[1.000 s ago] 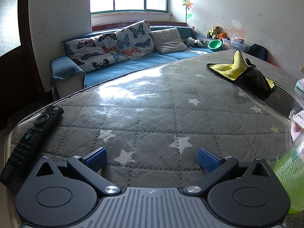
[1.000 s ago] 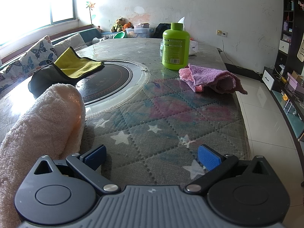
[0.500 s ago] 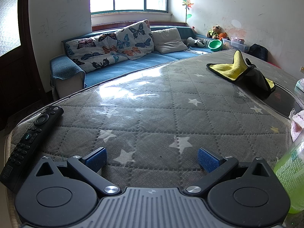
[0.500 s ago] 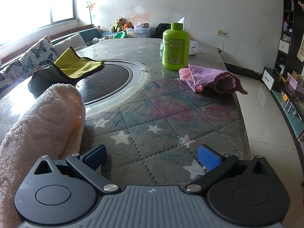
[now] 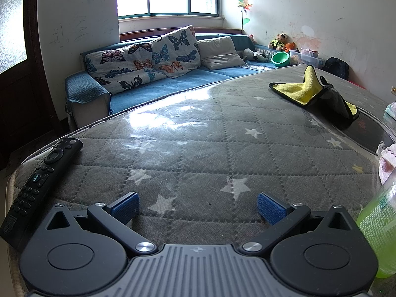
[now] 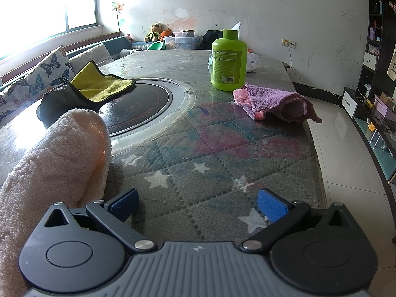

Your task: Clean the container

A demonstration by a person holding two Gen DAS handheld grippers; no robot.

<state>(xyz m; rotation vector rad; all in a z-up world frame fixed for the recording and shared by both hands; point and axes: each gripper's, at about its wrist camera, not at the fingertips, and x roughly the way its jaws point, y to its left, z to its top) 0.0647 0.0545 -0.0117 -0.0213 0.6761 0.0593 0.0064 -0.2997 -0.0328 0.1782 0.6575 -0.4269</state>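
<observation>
Nothing has moved since the earlier frames: both grippers sit where they were, low over the near edge of the table (image 6: 222, 148), and every cloth and bottle keeps its place.

My left gripper (image 5: 196, 206) has its jaws spread wide, nothing between them, only star-print cover below. My right gripper (image 6: 198, 204) likewise: jaws apart, empty. I take this as a resting pose ahead of the first reach.

Outward from the right jaws: a pale pink towel (image 6: 57, 163) is bunched just to their left, close enough to touch the left finger or nearly; I cannot tell which. Further out, a pink-and-purple cloth (image 6: 277, 101) lies crumpled on the right side, with the green bottle (image 6: 229, 60) standing upright just beyond it, cap on. I judge that bottle to be the container to clean, and the cloth beside it the likely wiper. The yellow-and-grey cloth (image 6: 99, 86) drapes over the far-left rim of the round black cooktop (image 6: 141, 109) set into the table.

Outward from the left jaws: a remote control (image 5: 39, 185) lies at the near left edge. A second green bottle (image 5: 378, 225) shows at the far right of this view, cropped, near the right finger.

Only the left view shows the remote and sofa (image 5: 153, 74); only the right view shows the capped bottle whole, the purple cloth, and the floor.
</observation>
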